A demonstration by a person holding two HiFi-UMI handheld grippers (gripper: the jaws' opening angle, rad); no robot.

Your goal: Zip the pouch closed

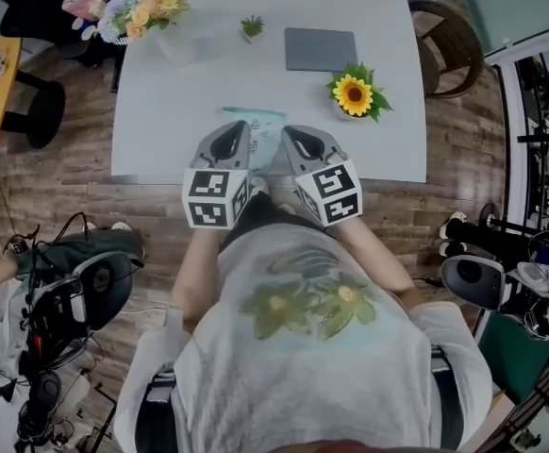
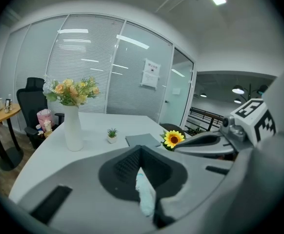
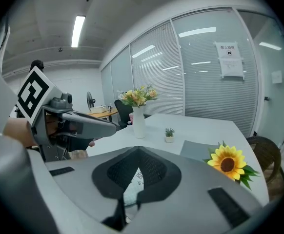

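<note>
A pale mint pouch (image 1: 264,140) with a teal top edge hangs between my two grippers over the near edge of the white table (image 1: 161,140). My left gripper (image 1: 241,130) is shut on the pouch's left side. In the left gripper view a strip of the pouch's fabric (image 2: 145,195) shows pinched between the closed jaws of the left gripper (image 2: 141,149). My right gripper (image 1: 290,132) is shut on the right side. The right gripper view shows the printed pouch (image 3: 131,189) under the closed jaws of the right gripper (image 3: 138,150). The zipper is hidden.
On the table stand a white vase with flowers (image 1: 175,38), a small potted plant (image 1: 252,28), a grey pad (image 1: 321,49) and a sunflower (image 1: 354,95). A wooden chair (image 1: 456,45) stands at the table's right, a black office chair (image 1: 39,111) at the left.
</note>
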